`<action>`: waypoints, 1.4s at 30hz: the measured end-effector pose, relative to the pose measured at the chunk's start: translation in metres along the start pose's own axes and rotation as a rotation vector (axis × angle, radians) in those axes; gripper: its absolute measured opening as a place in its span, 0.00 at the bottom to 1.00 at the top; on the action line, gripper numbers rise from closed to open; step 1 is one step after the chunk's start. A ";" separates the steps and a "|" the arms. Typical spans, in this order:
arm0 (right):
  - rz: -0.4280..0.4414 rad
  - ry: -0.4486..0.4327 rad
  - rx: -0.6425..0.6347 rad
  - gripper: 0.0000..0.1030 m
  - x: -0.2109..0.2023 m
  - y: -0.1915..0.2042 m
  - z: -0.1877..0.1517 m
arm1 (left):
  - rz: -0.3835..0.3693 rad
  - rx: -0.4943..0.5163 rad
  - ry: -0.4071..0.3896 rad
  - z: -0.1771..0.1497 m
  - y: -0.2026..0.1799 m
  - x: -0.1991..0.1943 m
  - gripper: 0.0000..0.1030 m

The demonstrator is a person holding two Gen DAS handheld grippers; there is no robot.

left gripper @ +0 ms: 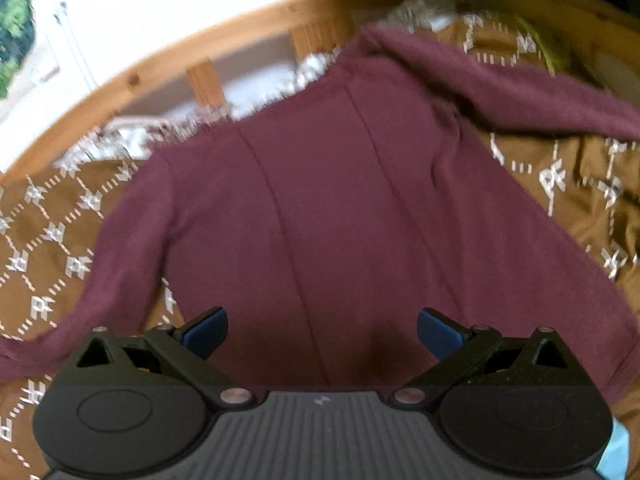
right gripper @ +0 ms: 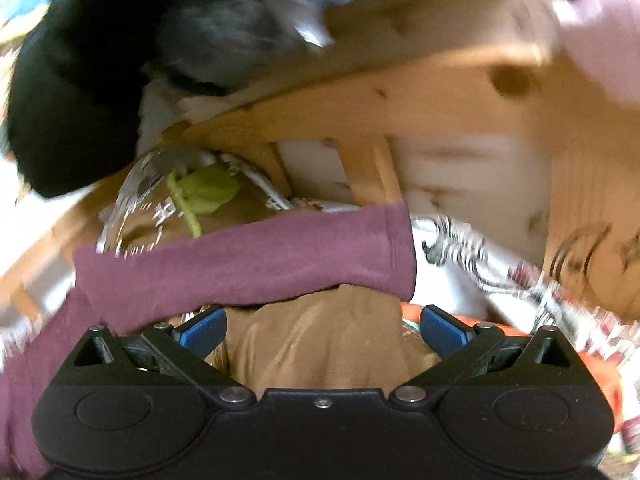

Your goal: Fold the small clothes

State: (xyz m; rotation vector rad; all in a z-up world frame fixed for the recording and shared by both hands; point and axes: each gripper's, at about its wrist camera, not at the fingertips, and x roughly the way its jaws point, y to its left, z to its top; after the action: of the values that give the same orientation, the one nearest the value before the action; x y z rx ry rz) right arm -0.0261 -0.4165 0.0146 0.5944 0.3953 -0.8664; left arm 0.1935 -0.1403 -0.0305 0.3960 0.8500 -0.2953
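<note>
A small maroon long-sleeved top [left gripper: 320, 200] lies spread flat on a brown patterned bedspread [left gripper: 44, 236]. Its sleeves stretch out to the left and the upper right. My left gripper [left gripper: 322, 332] is open and empty, hovering over the top's near hem. In the right wrist view one maroon sleeve [right gripper: 248, 260] lies across the brown cover [right gripper: 320, 344] just beyond my right gripper [right gripper: 323, 330], which is open and empty.
A wooden bed frame [left gripper: 168, 64] curves behind the top, with a white wall beyond. In the right wrist view a green cloth item [right gripper: 204, 192], a black bulky item [right gripper: 80, 92], a white patterned cloth [right gripper: 472, 264] and wooden furniture [right gripper: 460, 100] lie nearby.
</note>
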 end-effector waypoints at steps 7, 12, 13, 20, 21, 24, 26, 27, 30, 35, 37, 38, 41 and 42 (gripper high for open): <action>-0.086 -0.051 0.174 0.93 0.024 -0.001 0.011 | -0.023 -0.006 0.026 -0.011 0.010 0.011 0.99; -0.153 -0.058 0.307 0.45 0.042 -0.011 0.021 | -0.013 -0.029 0.021 -0.012 0.024 0.007 0.99; -0.173 -0.058 0.304 0.31 0.045 -0.011 0.023 | -0.010 -0.034 0.022 -0.011 0.027 0.007 0.99; -0.113 -0.240 -0.014 0.04 0.018 0.034 0.031 | 0.018 -0.079 0.001 -0.005 0.044 -0.002 0.99; -0.082 -0.277 -0.074 0.04 0.010 0.045 0.032 | 0.026 -0.088 -0.004 -0.003 0.048 -0.004 0.99; 0.076 -0.392 -0.290 0.04 -0.018 0.090 0.027 | 0.046 -0.139 -0.029 0.002 0.066 -0.011 0.99; 0.191 -0.428 -0.403 0.04 -0.034 0.120 0.020 | 0.061 -0.186 -0.047 0.005 0.082 -0.016 0.99; 0.253 -0.435 -0.450 0.04 -0.040 0.136 0.016 | 0.072 -0.210 -0.057 0.006 0.091 -0.019 0.99; 0.471 -0.415 -0.588 0.04 -0.056 0.186 -0.004 | 0.119 -0.286 -0.078 0.007 0.121 -0.024 0.99; 0.770 -0.347 -0.860 0.04 -0.083 0.251 -0.062 | 0.206 -0.412 -0.097 -0.003 0.173 -0.030 0.99; 0.873 -0.294 -0.959 0.04 -0.089 0.272 -0.090 | 0.240 -0.446 -0.094 -0.008 0.191 -0.028 0.99; 0.911 -0.266 -0.998 0.04 -0.088 0.281 -0.101 | 0.257 -0.461 -0.091 -0.012 0.199 -0.027 0.99; 1.006 -0.160 -1.082 0.04 -0.084 0.301 -0.137 | 0.304 -0.502 -0.075 -0.023 0.222 -0.023 0.99; 1.035 -0.120 -1.101 0.04 -0.083 0.305 -0.148 | 0.313 -0.513 -0.067 -0.027 0.228 -0.021 0.99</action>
State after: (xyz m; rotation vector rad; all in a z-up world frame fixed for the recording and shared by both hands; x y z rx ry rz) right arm 0.1562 -0.1208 0.0442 -0.3091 0.3301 0.3594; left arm 0.2542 0.0761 0.0196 0.0348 0.7524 0.2000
